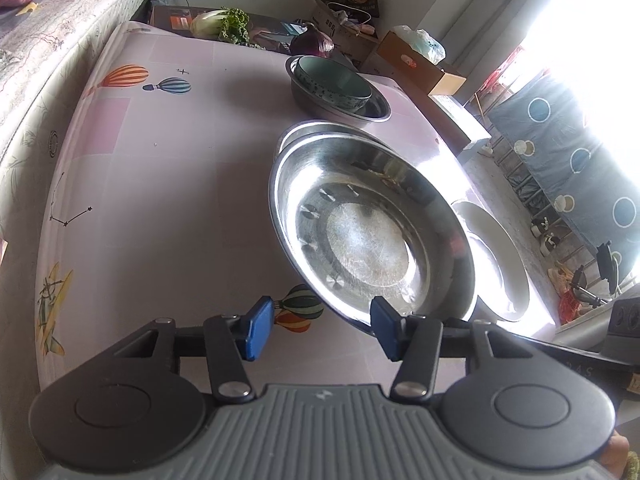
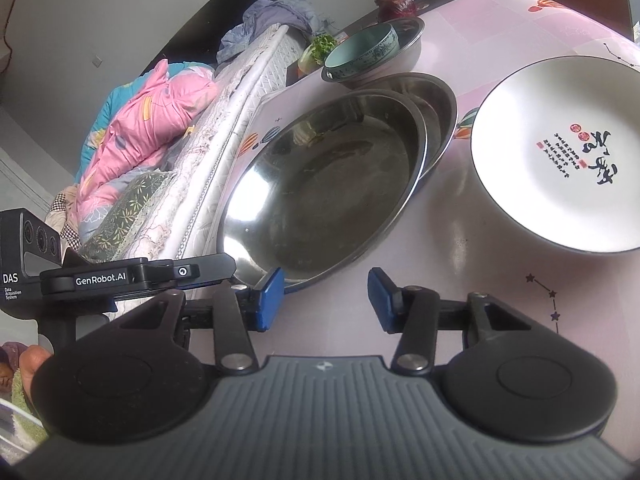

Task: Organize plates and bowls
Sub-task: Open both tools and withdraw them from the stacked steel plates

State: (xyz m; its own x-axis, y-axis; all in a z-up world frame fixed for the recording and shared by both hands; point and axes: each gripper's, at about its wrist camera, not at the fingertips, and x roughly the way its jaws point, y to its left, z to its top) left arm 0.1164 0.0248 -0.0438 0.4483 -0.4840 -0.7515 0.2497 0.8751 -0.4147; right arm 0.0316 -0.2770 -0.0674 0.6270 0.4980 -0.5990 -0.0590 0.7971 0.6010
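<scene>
A large steel plate lies stacked in a second steel plate on the pink table; the stack also shows in the right wrist view. A white plate with black calligraphy lies to its right, washed out by glare in the left wrist view. A teal bowl sits in a steel bowl at the far side. My left gripper is open and empty at the near rim of the steel plate. My right gripper is open and empty at the same rim.
A pink tablecloth with balloon prints covers the table. A bed with pink bedding runs along the table's left side. Greens, a red cabbage and cardboard boxes lie beyond the far edge.
</scene>
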